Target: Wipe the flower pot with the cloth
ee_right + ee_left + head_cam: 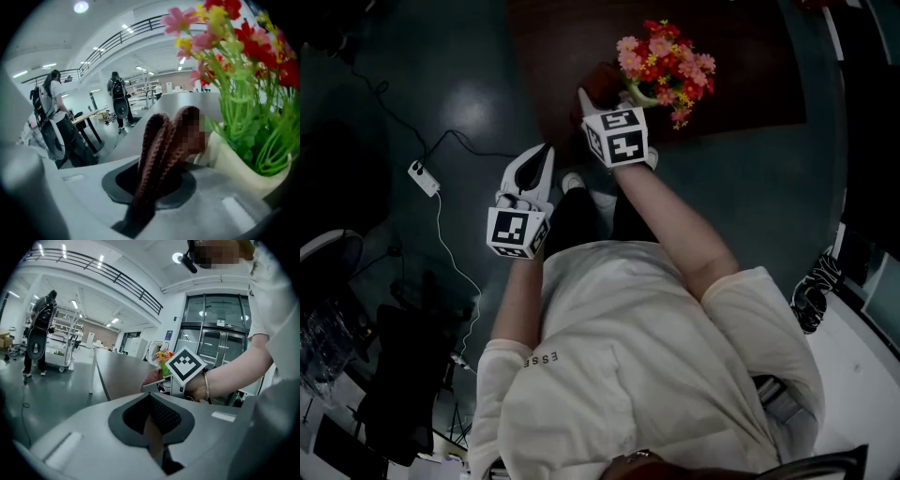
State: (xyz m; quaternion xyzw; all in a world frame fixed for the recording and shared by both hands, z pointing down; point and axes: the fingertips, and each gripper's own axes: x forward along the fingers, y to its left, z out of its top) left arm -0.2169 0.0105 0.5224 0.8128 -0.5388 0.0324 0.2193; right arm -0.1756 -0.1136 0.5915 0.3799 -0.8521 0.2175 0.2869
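The right hand-held gripper (152, 180) is clamping the cloth (161, 140), a dark reddish-brown knitted piece folded into two upright ridges that are standing up out of the jaws. Its top is reaching the cream side of the flower pot (234, 161), close under the rim. Whether the fabric is actually pressing on the pot cannot be told, since that spot is masked. From the head view the right hand-held gripper (592, 101) is pointing at the pot (639, 92) from the left, with the cloth (602, 79) bunched just beside it.

The left hand-held gripper (153, 430) is carrying nothing. Its jaws are sitting fully together with only their dark ribbed pads showing. It is hanging over the floor, well apart from the pot, and in the head view the left hand-held gripper (542, 161) is taking no part in steadying anything.

The pot is standing upright near the edge of the dark worktop (750, 66), filled with green stems and red, pink and yellow flowers (667, 58).

As a judgement, the cloth is already picked up and brought to the pot, so the approach is done. The wiping itself is either just starting or in its early strokes. Nothing on the pot's surface is showing which parts are already cleaned, and the far side and the rim probably remain.
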